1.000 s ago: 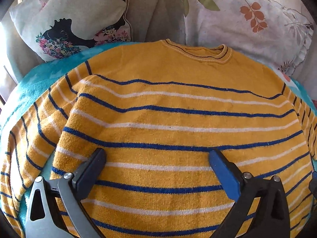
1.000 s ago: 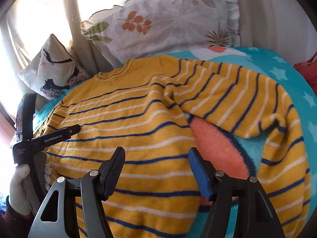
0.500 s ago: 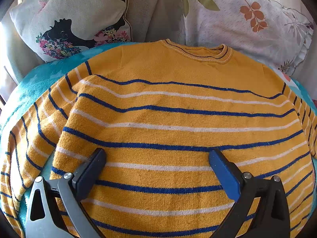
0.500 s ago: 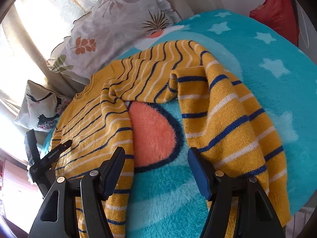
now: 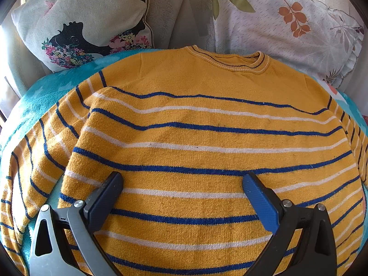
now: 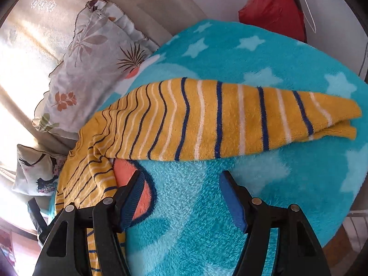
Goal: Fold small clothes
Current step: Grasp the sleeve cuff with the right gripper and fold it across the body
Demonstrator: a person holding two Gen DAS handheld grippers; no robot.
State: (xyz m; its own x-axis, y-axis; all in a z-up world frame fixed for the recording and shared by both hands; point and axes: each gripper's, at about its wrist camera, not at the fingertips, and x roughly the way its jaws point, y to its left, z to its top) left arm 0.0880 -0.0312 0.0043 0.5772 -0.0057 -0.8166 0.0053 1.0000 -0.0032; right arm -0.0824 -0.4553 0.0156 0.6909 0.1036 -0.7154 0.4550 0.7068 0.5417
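Here my right gripper point(image 6: 181, 197) hovers open and empty over bare turquoise blanket point(image 6: 264, 53), its sleeve-side edge near. My left gripper point(image 5: 181, 195), open, holds nothing above the flat yellow striped sweater point(image 5: 195, 119), sleeve point(image 6: 218, 119) outstretched.

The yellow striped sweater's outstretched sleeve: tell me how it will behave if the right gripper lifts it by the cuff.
The sleeve looks like soft knit with rippled stripes, so it will probably droop limply. It appears thin and flat, so likely light. Lying on the fluffy blanket, it may cling and drag slightly rather than slide. The right gripper stands open, short of it.
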